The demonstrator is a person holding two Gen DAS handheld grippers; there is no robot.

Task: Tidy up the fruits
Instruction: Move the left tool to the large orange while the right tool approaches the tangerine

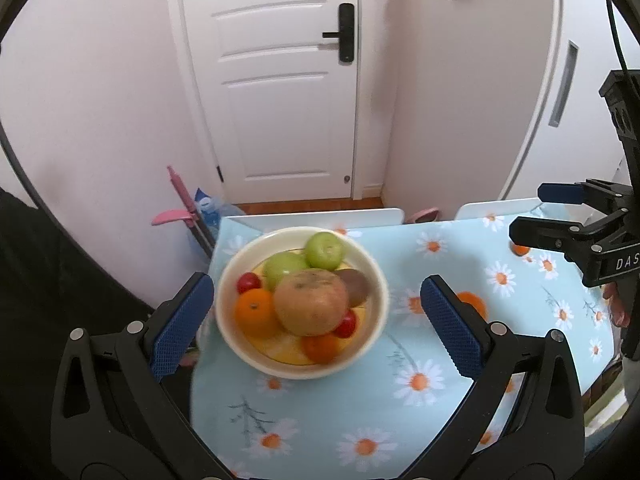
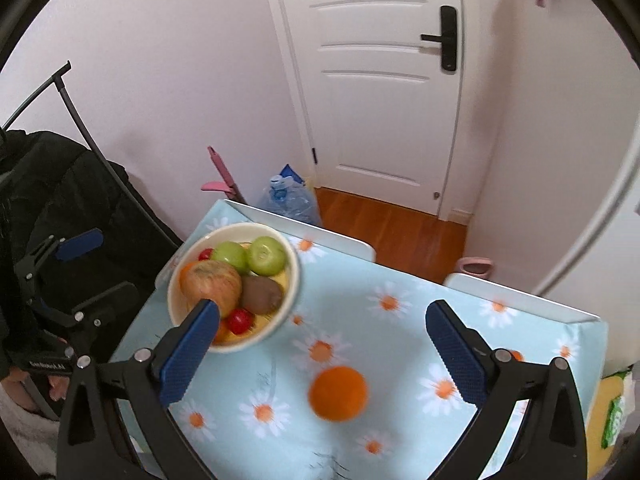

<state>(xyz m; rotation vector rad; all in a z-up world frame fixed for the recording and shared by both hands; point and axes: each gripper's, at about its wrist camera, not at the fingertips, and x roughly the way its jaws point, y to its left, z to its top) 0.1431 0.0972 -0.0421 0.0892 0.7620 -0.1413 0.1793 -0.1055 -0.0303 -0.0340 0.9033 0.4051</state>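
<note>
From the left wrist, the left hand-held gripper is wide open and holds nothing. The bowl of fruits sits on the counter between its fingers.

From the right wrist, the right hand-held gripper is also wide open and empty. An orange lies on the counter between its fingers; the bowl is ahead, behind its left finger.

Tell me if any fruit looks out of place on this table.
Yes: one orange lies loose on the floral tablecloth, apart from the bowl holding the other fruit. The right tool is open above it.
</note>
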